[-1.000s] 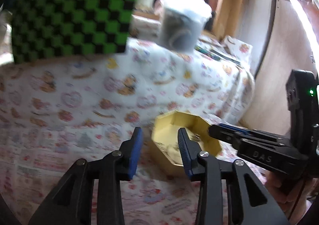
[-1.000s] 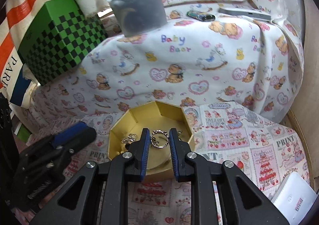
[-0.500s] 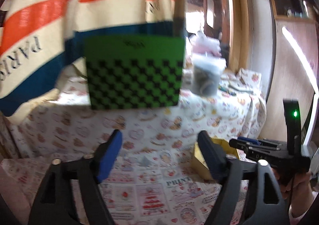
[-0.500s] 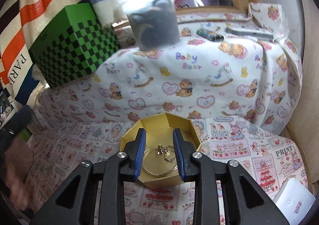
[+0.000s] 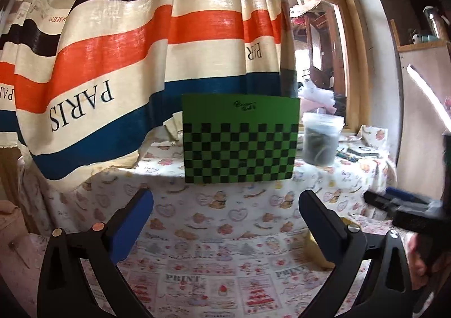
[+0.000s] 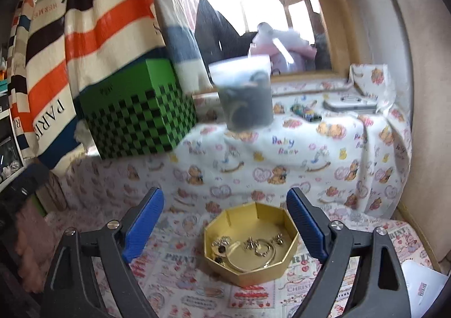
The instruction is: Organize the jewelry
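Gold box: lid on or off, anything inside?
Lid off: the gold box sits open-topped, with rings and a bangle lying inside.

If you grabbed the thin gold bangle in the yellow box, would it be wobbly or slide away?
The bangle looks like a rigid metal hoop, so it probably stays stiff. Its shiny, thin wire may slip between pads. It lies flat among small charms in the gold box, so lifting it might drag those along.

surface: printed cloth (image 6: 310,166) | on it: gold box (image 6: 251,242), green checkered box (image 6: 138,112), tub (image 6: 242,95)
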### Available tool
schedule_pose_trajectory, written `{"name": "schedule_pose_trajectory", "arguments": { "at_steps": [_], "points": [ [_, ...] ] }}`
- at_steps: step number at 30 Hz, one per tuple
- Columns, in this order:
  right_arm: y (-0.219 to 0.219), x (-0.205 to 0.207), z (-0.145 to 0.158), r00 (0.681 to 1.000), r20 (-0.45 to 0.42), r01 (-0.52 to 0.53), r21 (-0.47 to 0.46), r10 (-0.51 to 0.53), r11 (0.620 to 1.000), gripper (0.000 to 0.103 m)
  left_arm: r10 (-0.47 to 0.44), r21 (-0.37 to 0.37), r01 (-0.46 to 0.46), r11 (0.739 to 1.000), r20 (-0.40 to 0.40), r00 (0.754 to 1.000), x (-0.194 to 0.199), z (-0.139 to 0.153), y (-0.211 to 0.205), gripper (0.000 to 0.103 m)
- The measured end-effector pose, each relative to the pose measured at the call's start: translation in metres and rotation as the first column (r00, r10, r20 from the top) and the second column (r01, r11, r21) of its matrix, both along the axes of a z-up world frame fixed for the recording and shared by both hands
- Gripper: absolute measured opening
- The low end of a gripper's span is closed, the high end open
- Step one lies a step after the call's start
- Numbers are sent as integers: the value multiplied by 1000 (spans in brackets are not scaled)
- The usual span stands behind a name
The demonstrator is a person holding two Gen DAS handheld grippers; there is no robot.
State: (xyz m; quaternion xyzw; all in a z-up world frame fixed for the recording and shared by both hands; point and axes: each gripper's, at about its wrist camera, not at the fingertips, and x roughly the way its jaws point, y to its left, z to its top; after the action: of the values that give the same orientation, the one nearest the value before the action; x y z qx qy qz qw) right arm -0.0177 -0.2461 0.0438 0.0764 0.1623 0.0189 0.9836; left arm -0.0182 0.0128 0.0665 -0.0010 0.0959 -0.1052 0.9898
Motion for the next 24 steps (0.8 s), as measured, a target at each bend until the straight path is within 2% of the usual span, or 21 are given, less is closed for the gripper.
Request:
{"name": "schedule_pose_trajectory", "arguments": {
  "at_steps": [2,5,9,15,18,22,24],
  "points": [
    [5,-4,6,1000,26,10,-15,-10,1000,92,-2,-6,2,1000,-14,1000,4,-6,3,102],
    [12,-8,8,998,66,29,-49,-26,998,103,3,-15,-3,1000,-33,999,8,-15,6,102],
    [20,-3,-4,997,70,51,-128,-42,990,103,10,-6,-10,1000,-44,999,12,-32,8,102],
    [17,8,-30,997,43,63,-135,-57,989,103,14,26,-12,1000,-64,998,16,-53,6,102],
    [14,10,-36,996,43,79,-148,-73,986,103,14,29,-11,1000,-84,996,19,-59,5,102],
    [12,12,-41,996,41,88,-161,-82,983,103,19,49,-16,999,-63,998,16,-63,0,102],
    [13,12,-45,995,39,95,-166,-89,982,103,19,35,-17,999,-75,997,17,-64,1,102]
  ]
}}
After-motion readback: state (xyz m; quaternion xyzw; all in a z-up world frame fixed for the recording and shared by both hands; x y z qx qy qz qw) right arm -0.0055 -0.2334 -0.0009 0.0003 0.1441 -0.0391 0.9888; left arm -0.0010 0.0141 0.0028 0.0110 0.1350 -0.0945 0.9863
